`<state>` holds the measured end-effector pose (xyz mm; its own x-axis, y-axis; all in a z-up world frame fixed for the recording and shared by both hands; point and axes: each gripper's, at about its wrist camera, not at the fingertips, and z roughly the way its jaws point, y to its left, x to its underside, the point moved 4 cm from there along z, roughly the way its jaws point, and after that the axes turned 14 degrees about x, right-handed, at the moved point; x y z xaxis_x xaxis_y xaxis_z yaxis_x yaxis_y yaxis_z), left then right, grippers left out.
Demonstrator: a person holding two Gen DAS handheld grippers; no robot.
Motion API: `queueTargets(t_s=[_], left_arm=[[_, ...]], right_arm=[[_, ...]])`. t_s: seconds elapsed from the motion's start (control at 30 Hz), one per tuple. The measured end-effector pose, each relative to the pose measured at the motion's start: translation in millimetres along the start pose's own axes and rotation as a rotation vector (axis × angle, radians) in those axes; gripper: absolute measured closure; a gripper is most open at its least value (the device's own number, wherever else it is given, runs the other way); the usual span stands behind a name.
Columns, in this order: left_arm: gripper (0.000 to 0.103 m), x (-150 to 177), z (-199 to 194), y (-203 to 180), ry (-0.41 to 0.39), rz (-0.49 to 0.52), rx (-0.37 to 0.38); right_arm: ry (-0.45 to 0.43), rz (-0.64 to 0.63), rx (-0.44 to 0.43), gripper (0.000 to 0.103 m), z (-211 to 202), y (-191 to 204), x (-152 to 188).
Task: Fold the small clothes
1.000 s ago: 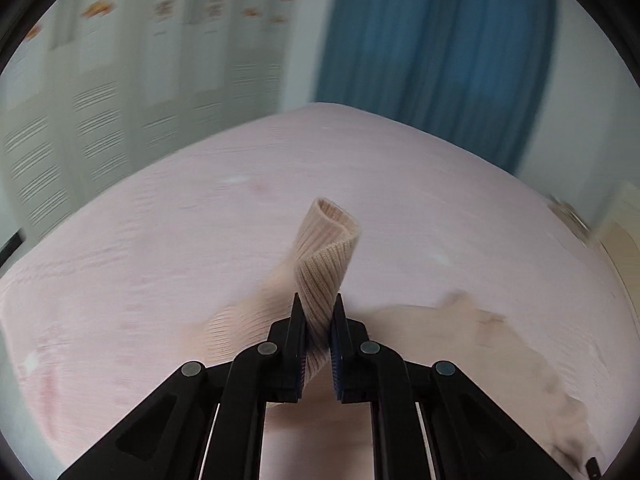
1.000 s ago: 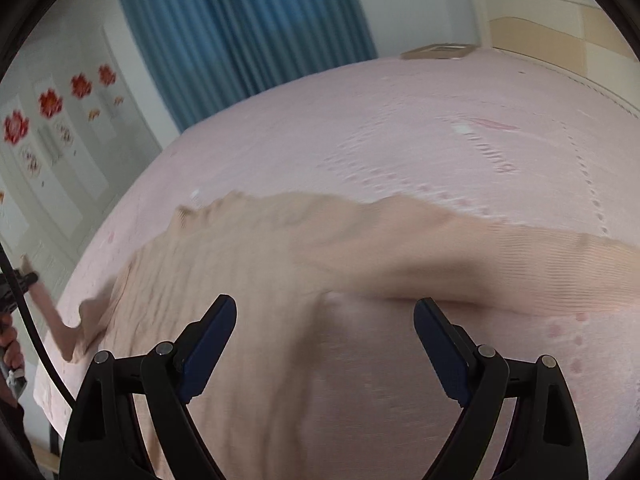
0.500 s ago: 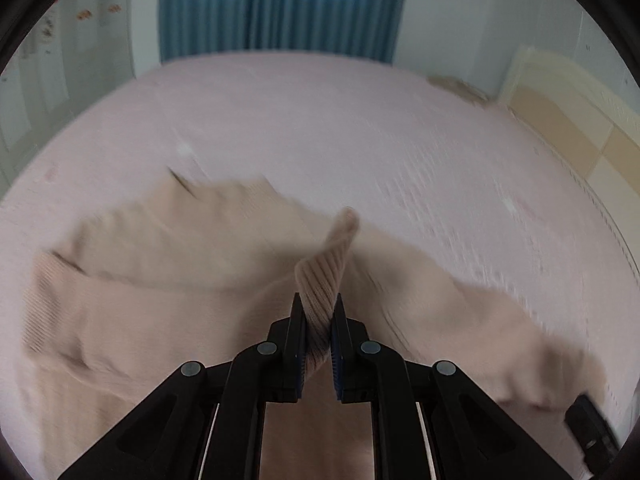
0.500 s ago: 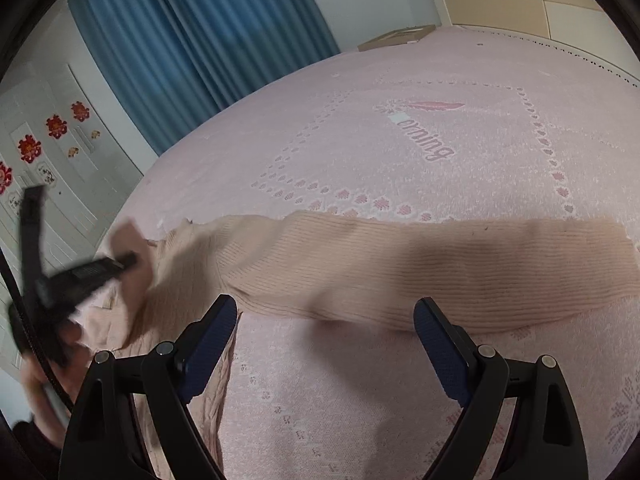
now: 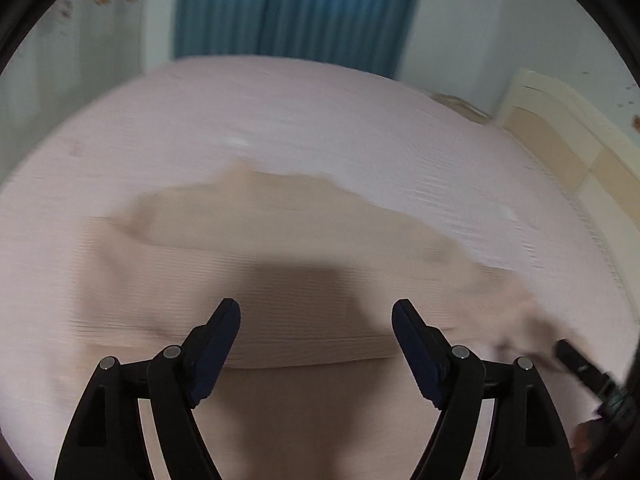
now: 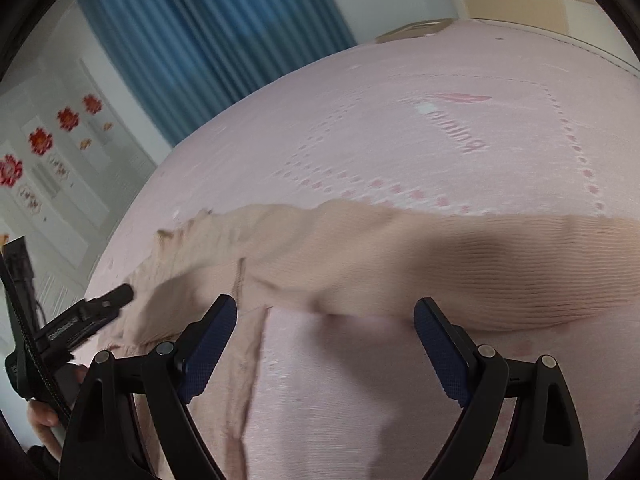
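A beige ribbed knit sweater (image 5: pixel 280 248) lies on the pink bed. In the left wrist view one sleeve lies folded across its body. My left gripper (image 5: pixel 316 320) is open and empty just above the sweater. In the right wrist view the sweater (image 6: pixel 400 252) stretches across the frame, its other sleeve (image 6: pixel 560 264) reaching out to the right. My right gripper (image 6: pixel 324 320) is open and empty above that sleeve's lower edge. The left gripper also shows in the right wrist view (image 6: pixel 100 308) at the left, over the sweater.
The pink bedspread (image 6: pixel 440 140) has a printed dotted frame and lettering. A blue curtain (image 5: pixel 296 12) and a white wardrobe with red flower stickers (image 6: pixel 40 160) stand behind. A beige headboard (image 5: pixel 568 136) is at the right.
My left gripper has opened and let go of the sleeve cuff, which now lies folded over the sweater's body. The right gripper stayed open and moved nearer the other sleeve.
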<state>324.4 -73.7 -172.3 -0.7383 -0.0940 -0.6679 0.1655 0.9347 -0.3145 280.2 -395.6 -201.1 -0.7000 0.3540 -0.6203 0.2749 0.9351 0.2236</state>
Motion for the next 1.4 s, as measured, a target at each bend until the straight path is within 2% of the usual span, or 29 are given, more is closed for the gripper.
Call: queueTargets(t_s=[0.03, 0.13, 0.17, 0.27, 0.47, 0.53, 0.67, 0.77, 0.8, 0.83, 0.87, 0.97, 1.03, 1.07, 1.13, 1.2, 1.3, 1.4], left_arm=[[0.025, 0, -3, 18, -0.012, -0.009, -0.037], [0.025, 3, -19, 67, -0.034, -0.05, -0.122], [0.025, 5, -22, 78, -0.042, -0.06, -0.141], [0.025, 9, -30, 114, -0.072, -0.093, -0.19], [0.025, -3, -21, 145, -0.079, -0.118, -0.179], [0.025, 3, -25, 146, -0.091, -0.11, -0.165], [0.025, 7, -21, 152, -0.072, -0.082, -0.168], [0.025, 1, -17, 162, -0.087, -0.113, -0.166], [0.025, 0, -14, 163, -0.083, -0.135, -0.152], [0.025, -1, -9, 167, -0.074, -0.152, -0.143], [0.025, 0, -6, 169, -0.066, -0.163, -0.139], [0.025, 4, -2, 175, -0.053, -0.195, -0.142], [0.025, 3, -8, 180, -0.085, -0.224, -0.127], [0.025, 3, -11, 183, -0.103, -0.238, -0.122], [0.025, 2, -16, 190, -0.131, -0.27, -0.118], [0.025, 3, -14, 195, -0.123, -0.29, -0.127], [0.025, 7, -5, 202, -0.082, -0.316, -0.144], [0.025, 10, 4, 205, -0.043, -0.323, -0.161]], right_arm=[[0.004, -0.014, -0.007, 0.016, 1, 7, 2], [0.012, -0.082, -0.005, 0.037, 9, 38, 11], [0.021, -0.11, 0.006, 0.046, 14, 49, 16], [0.049, -0.166, 0.023, 0.06, 25, 72, 25], [0.076, -0.14, -0.044, 0.061, 39, 99, 15], [0.106, -0.156, -0.021, 0.061, 54, 110, 9], [0.142, -0.203, 0.093, 0.061, 85, 117, 9], [0.106, -0.148, 0.092, 0.061, 88, 112, 11], [0.093, -0.167, 0.106, 0.065, 88, 116, 11], [0.074, -0.193, 0.107, 0.083, 88, 120, 12], [0.058, -0.221, 0.114, 0.091, 87, 123, 13], [0.008, -0.213, 0.047, 0.097, 75, 123, 9], [-0.065, -0.187, 0.009, 0.097, 55, 117, -2], [-0.109, -0.18, 0.003, 0.097, 43, 112, -8], [-0.13, -0.173, 0.041, 0.097, 36, 104, -13], [-0.098, -0.196, 0.085, 0.097, 45, 99, -8], [-0.004, -0.225, 0.145, 0.097, 68, 98, 4], [0.001, -0.262, 0.187, 0.096, 73, 102, 8]])
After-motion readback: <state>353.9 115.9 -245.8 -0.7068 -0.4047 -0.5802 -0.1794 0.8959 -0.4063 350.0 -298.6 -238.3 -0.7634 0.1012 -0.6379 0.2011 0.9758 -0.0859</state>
